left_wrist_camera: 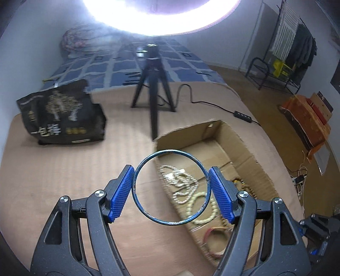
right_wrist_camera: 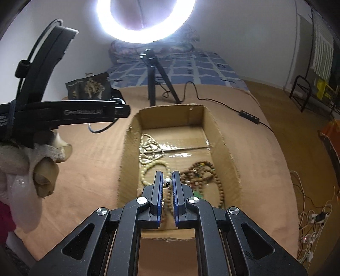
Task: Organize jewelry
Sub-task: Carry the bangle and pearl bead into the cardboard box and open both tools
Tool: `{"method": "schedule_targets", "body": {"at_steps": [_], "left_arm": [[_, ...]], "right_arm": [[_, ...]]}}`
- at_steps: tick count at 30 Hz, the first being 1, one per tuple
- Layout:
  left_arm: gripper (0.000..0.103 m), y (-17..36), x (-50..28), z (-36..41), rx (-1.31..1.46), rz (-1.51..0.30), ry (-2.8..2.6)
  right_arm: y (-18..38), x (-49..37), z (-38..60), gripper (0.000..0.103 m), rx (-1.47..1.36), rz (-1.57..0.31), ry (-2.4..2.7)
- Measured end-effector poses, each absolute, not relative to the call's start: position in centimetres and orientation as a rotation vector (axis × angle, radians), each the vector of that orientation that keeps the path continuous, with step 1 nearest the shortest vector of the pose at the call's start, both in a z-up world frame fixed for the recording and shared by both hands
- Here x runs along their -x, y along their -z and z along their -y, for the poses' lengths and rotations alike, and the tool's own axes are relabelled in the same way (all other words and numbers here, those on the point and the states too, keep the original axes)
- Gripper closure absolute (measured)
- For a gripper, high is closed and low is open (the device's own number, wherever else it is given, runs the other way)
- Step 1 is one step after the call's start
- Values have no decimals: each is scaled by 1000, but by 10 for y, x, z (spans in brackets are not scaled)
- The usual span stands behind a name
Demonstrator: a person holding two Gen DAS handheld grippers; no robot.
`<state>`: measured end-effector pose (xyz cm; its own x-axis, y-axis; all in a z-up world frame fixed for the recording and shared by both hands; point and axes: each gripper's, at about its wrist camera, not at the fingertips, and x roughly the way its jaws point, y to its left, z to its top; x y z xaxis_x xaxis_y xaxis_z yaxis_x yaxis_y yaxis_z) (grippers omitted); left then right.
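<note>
My left gripper (left_wrist_camera: 171,182) is shut on a thin blue bangle (left_wrist_camera: 170,151); both blue pads press its rim from the sides. It hangs over the near-left edge of an open cardboard box (left_wrist_camera: 191,131). Cream bead strands (left_wrist_camera: 182,182) and a red bangle (left_wrist_camera: 214,230) lie in the box. In the right wrist view, my right gripper (right_wrist_camera: 167,180) is shut on a small silver bead (right_wrist_camera: 167,181) of a brown bead strand, above the box (right_wrist_camera: 170,114). Brown beads (right_wrist_camera: 199,169) and cream beads (right_wrist_camera: 148,152) lie below. A gloved hand (right_wrist_camera: 25,165) holds the left gripper, and part of the blue bangle (right_wrist_camera: 102,129) shows under it.
The box sits on a tan cloth surface (left_wrist_camera: 74,169). A black printed bag (left_wrist_camera: 61,114) stands at the back left. A tripod (left_wrist_camera: 153,89) with a bright ring light (left_wrist_camera: 161,17) stands behind the box, and its cable and controller (left_wrist_camera: 242,114) run to the right.
</note>
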<state>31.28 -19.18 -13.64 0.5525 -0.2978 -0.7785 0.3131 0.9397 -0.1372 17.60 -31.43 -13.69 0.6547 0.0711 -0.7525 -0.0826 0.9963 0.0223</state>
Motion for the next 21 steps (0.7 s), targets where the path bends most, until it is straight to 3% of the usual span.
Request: {"method": "schedule_targets", "body": {"at_steps": [21], "left_arm": [[28, 137, -322, 242, -51, -925, 368]], "right_arm": [[136, -181, 332, 96, -6, -849, -106]]}}
